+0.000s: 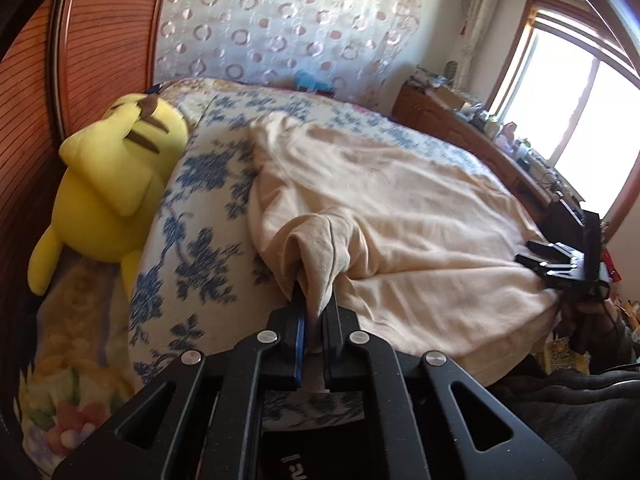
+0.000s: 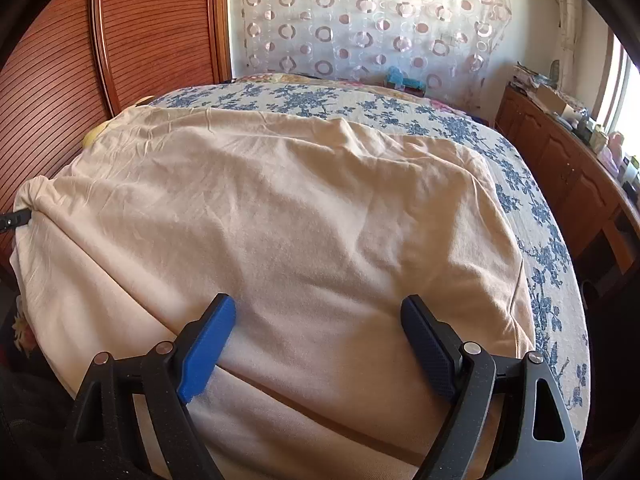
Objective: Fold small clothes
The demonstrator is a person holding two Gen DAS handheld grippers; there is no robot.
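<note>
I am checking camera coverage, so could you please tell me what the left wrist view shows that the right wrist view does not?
Only the left wrist view shows the yellow plush toy in full beside the bed, the bright window, and the left claw shut on a bunched corner of the cream garment.

Only the right wrist view shows the right claw open over the cloth, pinching nothing.

Both show the cream garment spread on the blue floral bedspread, the circle-patterned curtain and the wooden cabinet.
</note>
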